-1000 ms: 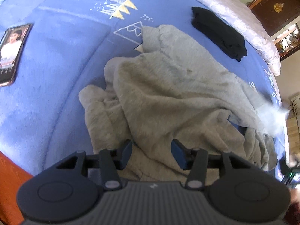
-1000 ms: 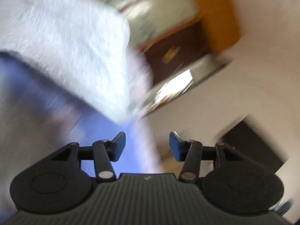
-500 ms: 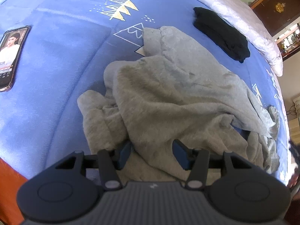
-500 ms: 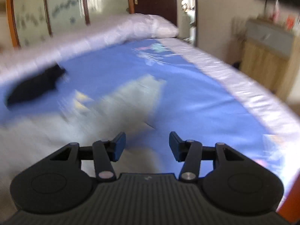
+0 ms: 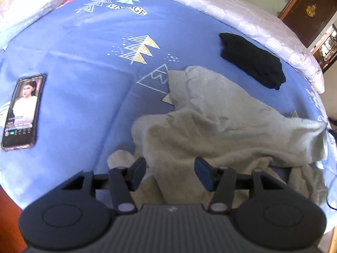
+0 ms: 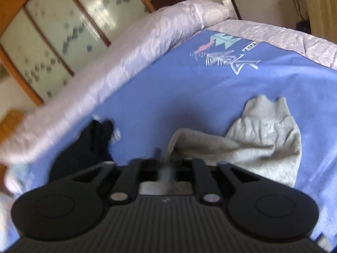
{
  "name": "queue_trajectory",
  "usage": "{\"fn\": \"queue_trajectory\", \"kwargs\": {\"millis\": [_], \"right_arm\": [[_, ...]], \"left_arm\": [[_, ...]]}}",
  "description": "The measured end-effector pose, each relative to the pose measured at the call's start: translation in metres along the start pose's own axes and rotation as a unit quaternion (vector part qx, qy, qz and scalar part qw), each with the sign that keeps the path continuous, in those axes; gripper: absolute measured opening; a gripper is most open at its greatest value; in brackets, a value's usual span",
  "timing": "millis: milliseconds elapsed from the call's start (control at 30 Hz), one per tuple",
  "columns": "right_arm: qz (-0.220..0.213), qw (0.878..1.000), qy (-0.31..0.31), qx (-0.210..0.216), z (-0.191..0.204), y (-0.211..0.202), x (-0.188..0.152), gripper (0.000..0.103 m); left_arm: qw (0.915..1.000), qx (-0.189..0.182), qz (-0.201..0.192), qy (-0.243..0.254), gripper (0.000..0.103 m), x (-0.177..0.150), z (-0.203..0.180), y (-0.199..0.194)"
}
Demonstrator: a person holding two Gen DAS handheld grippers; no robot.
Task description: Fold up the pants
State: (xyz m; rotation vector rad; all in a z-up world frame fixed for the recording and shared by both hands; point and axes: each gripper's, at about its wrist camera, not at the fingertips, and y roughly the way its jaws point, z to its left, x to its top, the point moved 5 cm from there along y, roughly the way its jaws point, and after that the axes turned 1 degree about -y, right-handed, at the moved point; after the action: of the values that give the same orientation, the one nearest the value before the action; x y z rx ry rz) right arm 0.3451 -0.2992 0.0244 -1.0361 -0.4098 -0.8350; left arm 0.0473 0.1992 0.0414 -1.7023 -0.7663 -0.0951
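We judge the folding barely begun: the grey sweatpants (image 5: 210,126) lie in a loose, rumpled heap on the blue bedspread (image 5: 84,67), just this side of the folded black garment (image 5: 250,61), with no clean crease anywhere. Straightening the legs and every fold still seem to lie ahead.

Our left gripper (image 5: 169,171) hangs over the near edge of the heap. Its jaws are opening, and cloth lies below the gap, but the pads do not press on it. In the right wrist view the right gripper (image 6: 166,164) is partly blurred; a strip of grey fabric runs up between its jaws, which are opening, and we cannot tell whether they grip it.

The pants look like soft, fleecy knit. A ribbed band (image 6: 265,109) puckers at the heap's far end from the black garment. The bedspread is smooth cotton printed with white and yellow triangles and bordered by a shiny, quilted pale quilt (image 5: 231,19). A smartphone (image 5: 22,110) with its screen lit lies flat, well apart from the heap.
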Motion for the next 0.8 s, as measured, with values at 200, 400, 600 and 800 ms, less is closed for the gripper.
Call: {"fn": "queue_trajectory", "kwargs": {"millis": [200, 400, 600, 800], "right_arm": [[-0.003, 0.997, -0.065, -0.028, -0.080, -0.094, -0.037, 0.061], [0.022, 0.997, 0.078, -0.013, -0.166, -0.170, -0.119, 0.062], [0.031, 0.988, 0.147, 0.029, -0.151, -0.154, -0.160, 0.059], [-0.029, 0.990, 0.136, 0.018, -0.128, -0.178, -0.121, 0.006]], "left_arm": [[0.9991, 0.023, 0.020, -0.028, 0.074, -0.021, 0.035, 0.008], [0.9923, -0.024, 0.055, -0.108, 0.076, -0.044, 0.064, 0.020], [0.9901, -0.053, 0.056, -0.118, 0.042, -0.051, 0.051, 0.023], [0.9926, -0.046, 0.044, -0.103, 0.022, -0.057, 0.035, 0.009]]}}
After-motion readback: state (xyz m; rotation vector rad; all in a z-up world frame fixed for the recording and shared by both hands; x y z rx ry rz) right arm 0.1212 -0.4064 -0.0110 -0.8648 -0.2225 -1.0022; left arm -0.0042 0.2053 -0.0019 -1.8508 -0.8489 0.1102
